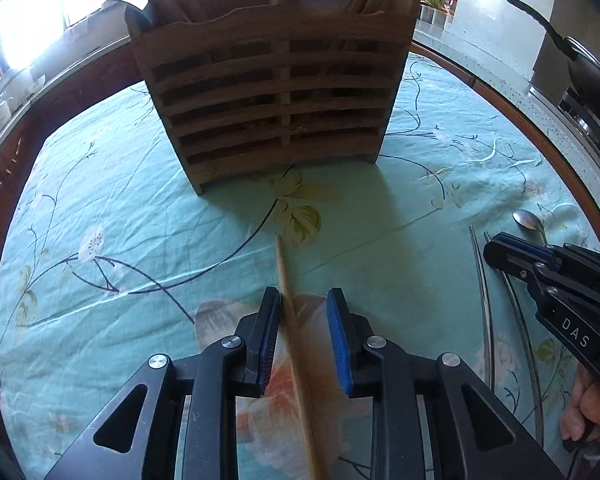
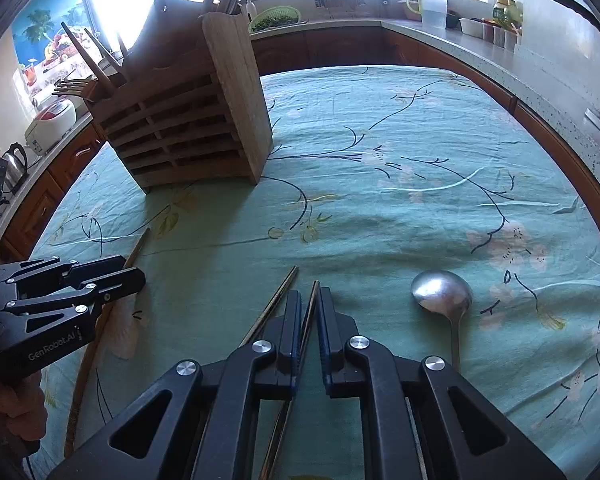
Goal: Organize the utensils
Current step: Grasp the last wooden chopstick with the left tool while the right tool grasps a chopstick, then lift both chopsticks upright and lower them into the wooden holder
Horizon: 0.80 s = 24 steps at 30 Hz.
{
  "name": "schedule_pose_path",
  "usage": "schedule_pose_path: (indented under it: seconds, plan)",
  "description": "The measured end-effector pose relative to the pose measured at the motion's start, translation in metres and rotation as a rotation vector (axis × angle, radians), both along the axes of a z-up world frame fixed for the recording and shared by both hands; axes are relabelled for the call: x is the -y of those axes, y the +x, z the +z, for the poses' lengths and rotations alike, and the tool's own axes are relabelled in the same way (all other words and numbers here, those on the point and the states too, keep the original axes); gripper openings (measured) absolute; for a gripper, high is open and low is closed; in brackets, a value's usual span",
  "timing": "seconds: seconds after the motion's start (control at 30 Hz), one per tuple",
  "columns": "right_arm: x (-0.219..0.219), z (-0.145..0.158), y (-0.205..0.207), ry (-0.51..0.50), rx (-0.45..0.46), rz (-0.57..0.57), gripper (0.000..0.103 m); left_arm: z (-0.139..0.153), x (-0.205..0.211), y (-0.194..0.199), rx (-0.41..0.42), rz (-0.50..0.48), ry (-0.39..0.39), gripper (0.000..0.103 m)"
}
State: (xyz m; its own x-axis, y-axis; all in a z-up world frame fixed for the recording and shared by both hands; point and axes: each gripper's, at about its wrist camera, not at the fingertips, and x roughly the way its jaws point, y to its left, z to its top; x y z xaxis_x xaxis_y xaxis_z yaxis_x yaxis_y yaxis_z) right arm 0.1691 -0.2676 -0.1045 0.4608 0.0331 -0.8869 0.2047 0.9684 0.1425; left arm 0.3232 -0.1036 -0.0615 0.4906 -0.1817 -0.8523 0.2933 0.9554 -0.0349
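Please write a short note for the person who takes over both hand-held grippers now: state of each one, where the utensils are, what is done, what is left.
Left hand-held gripper: open, low over the tablecloth, wooden chopstick between its pads, not pinched.
Right hand-held gripper: shut on the first metal chopstick, which lies on the cloth.
Second metal chopstick and spoon lie loose beside it.
Wooden holder stands behind and already has utensils in it.
Left: all four pieces go into the holder.
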Motion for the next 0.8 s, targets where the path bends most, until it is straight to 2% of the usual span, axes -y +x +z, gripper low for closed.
schedule_pose_path:
  seconds: [0.03, 0.07, 0.1, 0.23, 0.43, 0.57, 0.8]
  plan:
    - [-0.001, 0.0, 0.0, -0.006, 0.001, 0.0, 0.009, -0.001, 0.001, 0.0, 0.006, -0.002, -0.001, 0.019]
    - [-0.002, 0.0, 0.0, -0.017, 0.001, 0.002, 0.008, -0.001, -0.001, -0.003, 0.008, -0.001, -0.007, 0.009]
    - [-0.003, 0.001, 0.0, -0.026, 0.001, 0.002, 0.008, -0.001, -0.003, -0.003, 0.001, 0.0, -0.017, 0.005]
    - [0.001, 0.005, -0.003, 0.04, 0.013, -0.014, 0.004, 0.003, -0.014, -0.007, -0.014, 0.013, -0.074, 0.004]
    - [-0.001, 0.037, -0.021, 0.085, 0.094, -0.027, 0.004, 0.031, -0.048, -0.035, 0.015, 0.05, -0.221, 0.004]
    - [-0.003, 0.057, -0.031, 0.11, 0.141, -0.026, 0.004, 0.05, -0.07, -0.059, 0.05, 0.074, -0.298, 0.004]
    - [-0.007, 0.097, -0.053, 0.13, 0.247, -0.022, 0.004, 0.083, -0.1, -0.102, 0.124, 0.078, -0.383, 0.004]
